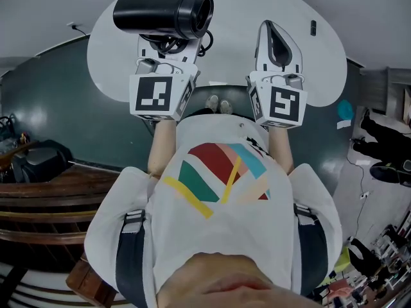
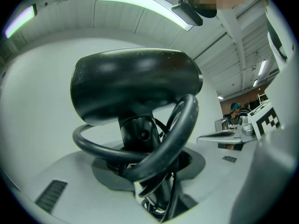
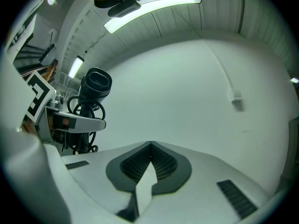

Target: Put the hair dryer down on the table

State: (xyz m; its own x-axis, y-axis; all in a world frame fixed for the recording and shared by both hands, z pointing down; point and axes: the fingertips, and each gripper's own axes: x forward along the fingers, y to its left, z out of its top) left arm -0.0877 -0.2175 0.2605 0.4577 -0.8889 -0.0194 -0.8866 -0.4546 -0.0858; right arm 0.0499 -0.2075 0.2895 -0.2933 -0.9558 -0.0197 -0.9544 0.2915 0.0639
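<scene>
A black hair dryer hangs above the white round table, barrel lying crosswise. My left gripper is shut on its handle, with the black cord looped round the jaws. In the left gripper view the dryer's body fills the middle, and its handle goes down between the jaws. The right gripper is held beside it, to the right, shut with nothing in it. In the right gripper view its tips meet over the bare table, with the dryer at the left.
A small white object lies on the table's far side. Around the table is dark green floor. A black bag and wooden furniture stand at the left. A person sits at the right.
</scene>
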